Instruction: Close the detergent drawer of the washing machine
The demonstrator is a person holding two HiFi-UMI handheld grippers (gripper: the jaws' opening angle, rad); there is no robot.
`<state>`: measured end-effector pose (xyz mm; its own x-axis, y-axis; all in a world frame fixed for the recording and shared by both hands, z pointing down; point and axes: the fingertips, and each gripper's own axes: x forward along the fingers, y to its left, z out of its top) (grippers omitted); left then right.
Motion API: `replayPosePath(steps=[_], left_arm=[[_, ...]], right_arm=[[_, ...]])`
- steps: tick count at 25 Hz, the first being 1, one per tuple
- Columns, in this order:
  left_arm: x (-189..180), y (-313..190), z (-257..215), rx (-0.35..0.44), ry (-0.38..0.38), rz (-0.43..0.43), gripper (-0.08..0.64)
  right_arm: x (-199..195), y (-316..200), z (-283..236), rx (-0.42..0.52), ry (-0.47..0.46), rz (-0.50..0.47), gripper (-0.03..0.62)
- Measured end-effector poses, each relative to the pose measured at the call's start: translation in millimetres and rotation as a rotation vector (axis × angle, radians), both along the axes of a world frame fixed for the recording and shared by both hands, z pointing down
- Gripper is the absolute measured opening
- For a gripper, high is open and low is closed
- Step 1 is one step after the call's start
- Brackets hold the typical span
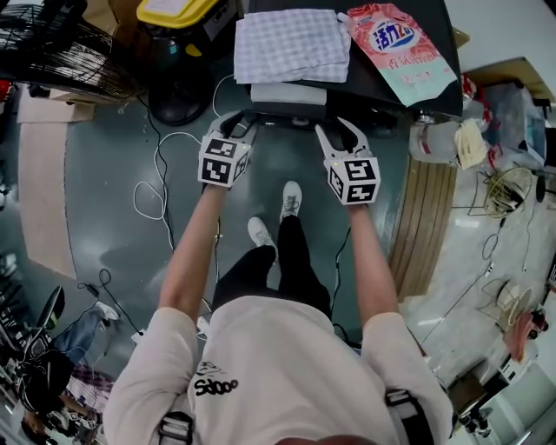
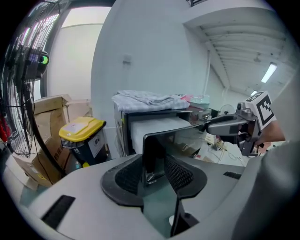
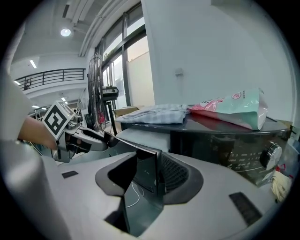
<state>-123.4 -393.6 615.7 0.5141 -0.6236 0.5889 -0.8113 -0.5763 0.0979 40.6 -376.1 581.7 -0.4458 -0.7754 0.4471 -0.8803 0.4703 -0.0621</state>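
Observation:
The detergent drawer [image 1: 287, 94] stands pulled out of the black washing machine [image 1: 382, 87], its pale body [image 2: 150, 129] showing behind a dark glossy front panel [image 1: 288, 113]. My left gripper [image 1: 239, 122] is shut on the panel's left end, which fills the gap between its pads [image 2: 180, 173]. My right gripper [image 1: 340, 129] grips the right end of the panel [image 3: 146, 171] the same way. Each gripper view shows the other gripper across the panel: the right gripper [image 2: 234, 124] and the left gripper [image 3: 79, 138].
A checked cloth [image 1: 291, 43] and a pink detergent pouch [image 1: 400, 48] lie on the machine's top. A yellow-lidded bin [image 1: 174, 10] and a standing fan [image 1: 61, 52] are to the left. A white cable [image 1: 156, 191] loops over the floor by my feet.

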Motion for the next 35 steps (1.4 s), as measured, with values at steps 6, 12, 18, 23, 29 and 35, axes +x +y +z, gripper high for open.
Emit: replayPosePath(steps=[6,12,18,23,29,35], left_arm=[[0,-16,0,-0.001,0.015,-0.018,0.153],[0,-25,1,-0.01,0.031,-0.029,0.16],[-2,-29,0,-0.014,0.064,-0.039,0.176],[-1,-29,0,-0.011,0.062,-0.039,0.176],[-3,-31,-1,0.005,0.069,-0.05,0.179],[-4,-50,-1,0.008,0.053,-0.105,0.175]], right_arm=[[0,-16,0,0.0,-0.012,0.012,0.147],[2,-24,0,-0.003,-0.029,0.034,0.147],[2,-27,-1,-0.003,-0.032,0.032,0.155],[1,-28,-1,-0.001,-0.028,0.031,0.16],[2,-30,-2,0.0,-0.041,0.052,0.169],[4,-49,-2,-0.013,-0.022,0.11,0.175]])
